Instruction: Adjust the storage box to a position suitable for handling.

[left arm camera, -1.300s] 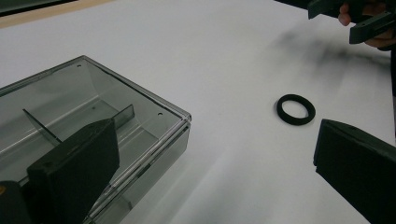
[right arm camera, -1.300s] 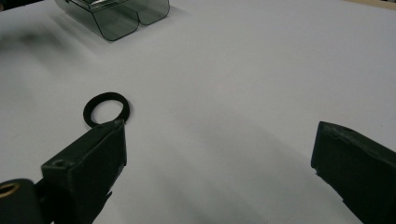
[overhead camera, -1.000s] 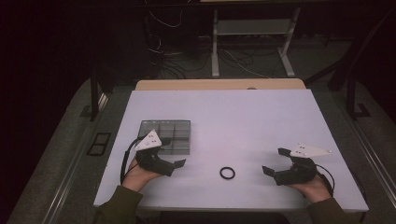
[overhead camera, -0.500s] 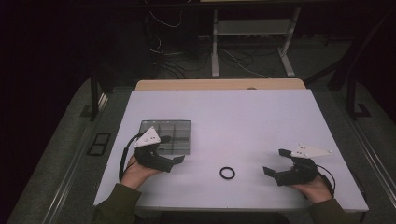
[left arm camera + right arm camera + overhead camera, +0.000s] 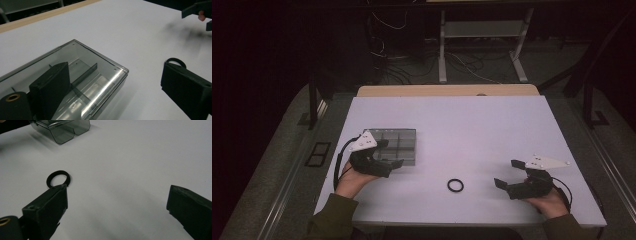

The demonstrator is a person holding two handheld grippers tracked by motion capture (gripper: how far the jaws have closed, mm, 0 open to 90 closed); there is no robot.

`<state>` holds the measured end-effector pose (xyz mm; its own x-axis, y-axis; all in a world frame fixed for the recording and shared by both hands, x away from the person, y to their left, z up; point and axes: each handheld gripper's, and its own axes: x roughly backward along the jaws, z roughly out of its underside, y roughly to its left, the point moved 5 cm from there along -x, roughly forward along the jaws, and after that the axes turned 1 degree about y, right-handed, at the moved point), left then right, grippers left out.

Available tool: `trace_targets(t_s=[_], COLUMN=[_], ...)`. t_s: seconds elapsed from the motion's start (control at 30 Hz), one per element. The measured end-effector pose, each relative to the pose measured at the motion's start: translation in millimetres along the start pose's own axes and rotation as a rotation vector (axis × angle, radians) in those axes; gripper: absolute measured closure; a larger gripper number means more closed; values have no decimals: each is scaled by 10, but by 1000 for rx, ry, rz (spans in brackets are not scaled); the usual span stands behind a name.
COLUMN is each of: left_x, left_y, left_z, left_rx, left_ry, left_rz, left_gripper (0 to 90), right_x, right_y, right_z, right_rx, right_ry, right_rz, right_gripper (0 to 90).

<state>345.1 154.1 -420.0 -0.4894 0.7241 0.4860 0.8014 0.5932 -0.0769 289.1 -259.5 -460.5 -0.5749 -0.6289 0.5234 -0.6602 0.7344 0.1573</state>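
A black ring (image 5: pixel 455 185) lies flat on the white table (image 5: pixel 477 125) near its front edge, between my two grippers. My left gripper (image 5: pixel 394 166) hovers at the front edge of a clear compartment box (image 5: pixel 399 142). Its jaws stand wide and have just been closing a little. In the left gripper view the left jaw hangs over the box (image 5: pixel 82 70), whose corner lies between the jaws untouched, and the ring (image 5: pixel 175 60) peeks out behind the right jaw. My right gripper (image 5: pixel 508 173) is open to the right of the ring (image 5: pixel 58 178), with only bare table between its jaws.
The box (image 5: pixel 62 127) has several compartments with thin dividers. A wooden strip (image 5: pixel 447 90) runs along the table's far edge. Beyond it stand a metal rack (image 5: pixel 482 30) and loose cables on a dark floor. The other gripper (image 5: pixel 197 11) shows far off.
My left gripper has crept a little away from me, up to the box's front edge. The right gripper and the ring have stayed put.
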Motion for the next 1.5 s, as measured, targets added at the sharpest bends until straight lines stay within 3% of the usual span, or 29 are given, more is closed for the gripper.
trace_targets(t_s=[0.37,0.7,1.0,1.2,1.5], left_x=[66,153,163,170,220], left_y=[190,407,491,577,784], left_z=[-38,-87,-124,-97,9], left_rx=[21,39,27,35,68], left_ry=[-8,-22,-19,1,20], left_rz=[-31,-85,-105,-119,-182], left_gripper=[117,144,185,271,418], right_x=[-12,-5,-4,0,-8], right_y=[-13,-23,-27,-32,-24], right_z=[2,-3,-14,-14,-9], right_rx=[-8,-14,-7,-9,-9], right_ry=[6,3,2,-7,-3], right_rz=[-2,3,20,19,10], right_gripper=[33,32,32,33,32])
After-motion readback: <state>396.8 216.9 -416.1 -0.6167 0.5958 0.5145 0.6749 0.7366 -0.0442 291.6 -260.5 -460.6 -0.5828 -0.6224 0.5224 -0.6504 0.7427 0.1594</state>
